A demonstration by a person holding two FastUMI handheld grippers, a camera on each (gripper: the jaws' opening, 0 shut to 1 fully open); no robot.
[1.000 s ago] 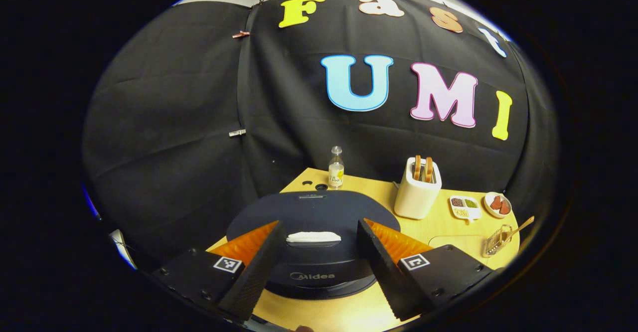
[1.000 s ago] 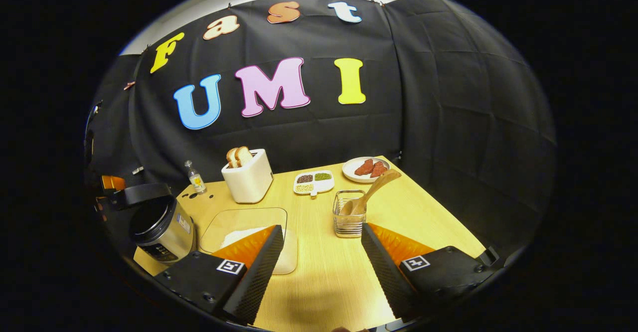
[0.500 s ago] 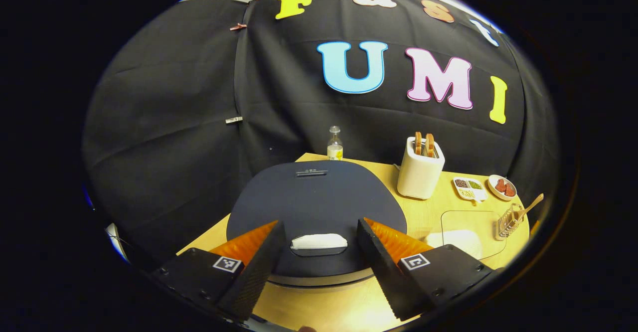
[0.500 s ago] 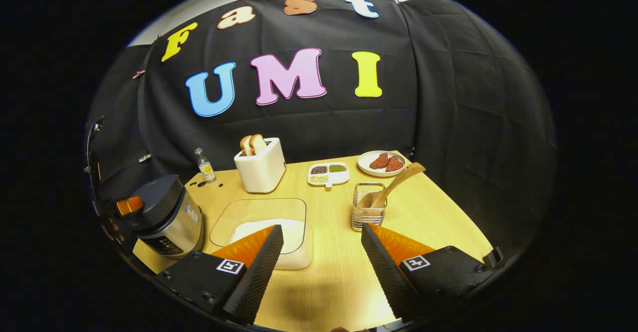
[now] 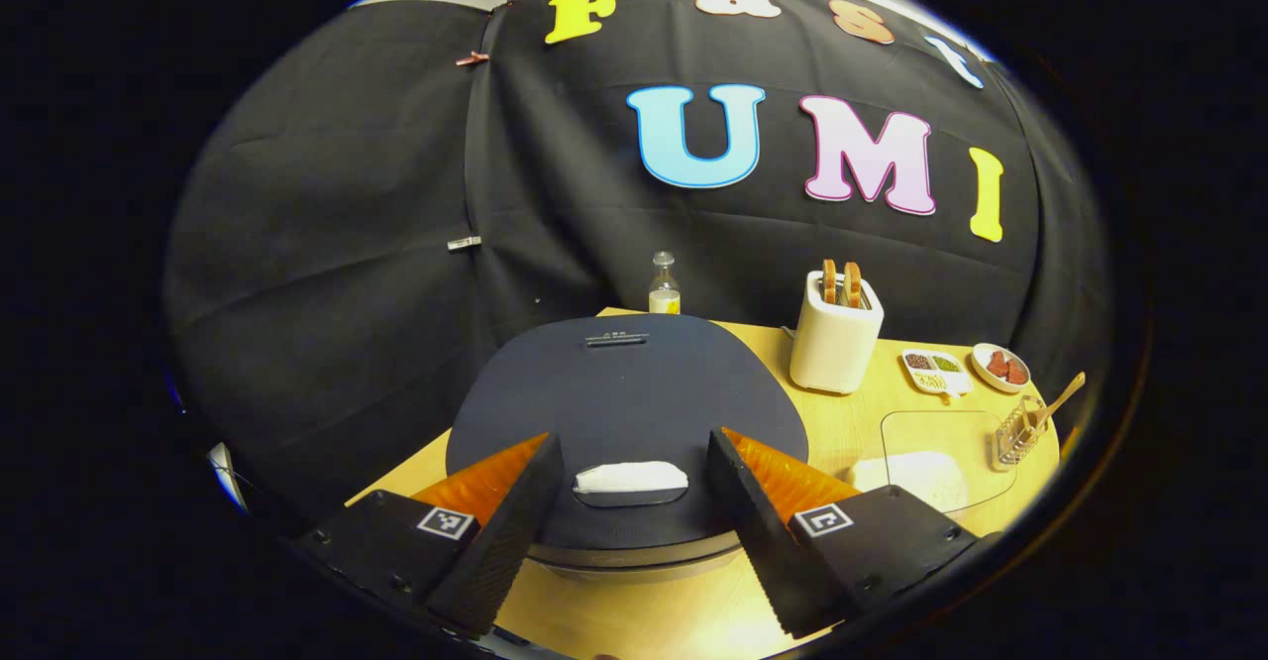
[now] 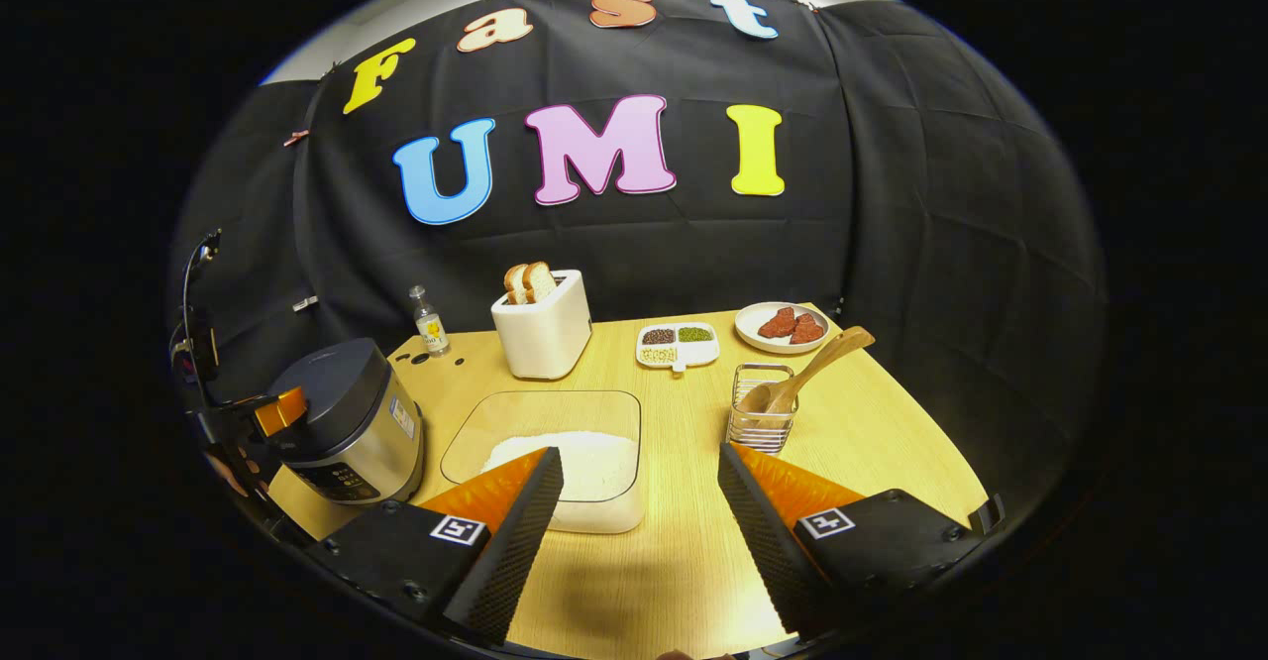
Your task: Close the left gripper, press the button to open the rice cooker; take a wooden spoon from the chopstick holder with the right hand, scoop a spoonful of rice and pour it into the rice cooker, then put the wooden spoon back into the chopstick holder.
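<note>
Between my left gripper (image 5: 628, 501), jaws spread wide, lies the pale oblong button (image 5: 630, 478) on the dark domed lid of the rice cooker (image 5: 624, 392). I judge those jaws must first come together, then push straight down on it. My right gripper (image 6: 639, 531), jaws equally wide and empty, hangs over the light wooden surface (image 6: 684, 561); beyond sit the clear tray of white rice (image 6: 565, 457) and the wire chopstick holder (image 6: 761, 422) with its wooden spoon (image 6: 817, 368). Whether the button is touched is hard to tell.

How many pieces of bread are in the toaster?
2: both bread slices stand side by side in the slots of the white toaster, at the table's back. None looks hidden.
</note>
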